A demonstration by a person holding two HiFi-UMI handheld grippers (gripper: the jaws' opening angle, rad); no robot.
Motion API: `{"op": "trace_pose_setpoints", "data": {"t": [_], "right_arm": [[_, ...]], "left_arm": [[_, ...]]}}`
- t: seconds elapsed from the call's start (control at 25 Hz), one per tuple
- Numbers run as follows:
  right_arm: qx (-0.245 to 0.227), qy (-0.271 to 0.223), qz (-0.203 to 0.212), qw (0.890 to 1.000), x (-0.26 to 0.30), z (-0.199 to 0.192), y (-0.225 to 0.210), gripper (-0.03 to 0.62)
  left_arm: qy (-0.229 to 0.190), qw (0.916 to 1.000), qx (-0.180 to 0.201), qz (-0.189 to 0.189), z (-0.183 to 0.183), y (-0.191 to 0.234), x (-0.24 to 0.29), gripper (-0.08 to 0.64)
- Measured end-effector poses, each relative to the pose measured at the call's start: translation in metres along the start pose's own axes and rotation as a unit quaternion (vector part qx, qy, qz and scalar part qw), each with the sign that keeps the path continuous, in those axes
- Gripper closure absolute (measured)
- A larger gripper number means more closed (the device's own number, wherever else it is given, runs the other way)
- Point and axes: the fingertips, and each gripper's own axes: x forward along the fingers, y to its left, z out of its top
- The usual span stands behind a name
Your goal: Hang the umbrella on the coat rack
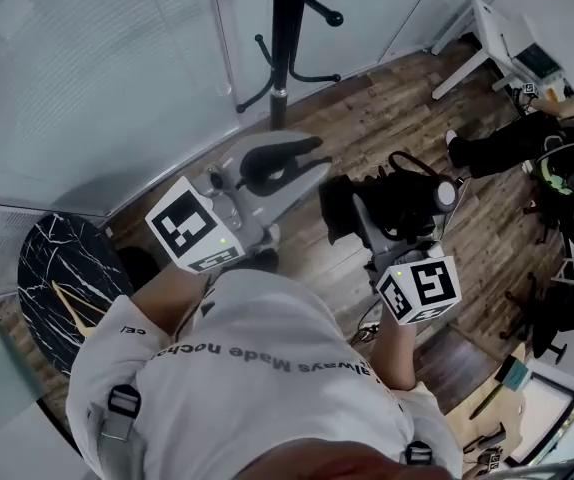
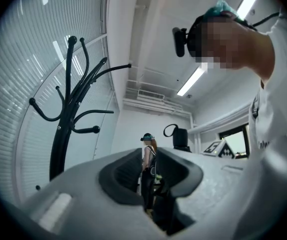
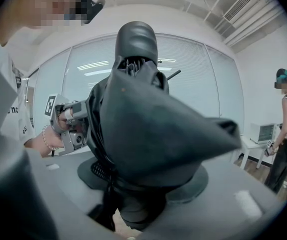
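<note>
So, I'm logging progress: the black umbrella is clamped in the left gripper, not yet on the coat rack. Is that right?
Not quite: the right gripper view shows the umbrella clamped in the right gripper; the left gripper is empty. It is not yet on the coat rack.

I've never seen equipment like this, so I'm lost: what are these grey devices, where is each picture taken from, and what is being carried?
A person holds a grey two-jaw gripper in each hand. The head view looks down from their head; the other two come from cameras on the grippers. The left gripper is open and empty. The right gripper clamps a folded black fabric umbrella. Ahead, a black metal coat rack stands on the brown wooden plank floor; a round black marble table is at the left.
</note>
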Motion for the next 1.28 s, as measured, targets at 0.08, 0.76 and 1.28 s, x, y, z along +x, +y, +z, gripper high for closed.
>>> {"op": "trace_pose_setpoints", "data": {"t": [0.08,0.76,1.28], "right_arm": [[-0.007,0.001,0.006,1.000,0.023,0.011,-0.005,0.325],[-0.023,0.010,0.119,0.993,0.154,0.049,-0.041,0.325],[-0.048,0.048,0.192,0.979,0.181,0.038,-0.071,0.325]], "left_arm": [[-0.006,0.9999,0.002,-0.010,0.011,0.020,0.007,0.471],[-0.030,0.9926,-0.050,-0.107,0.043,0.120,0.079,0.422],[-0.067,0.9954,-0.064,-0.026,0.041,0.146,0.086,0.470]]}}
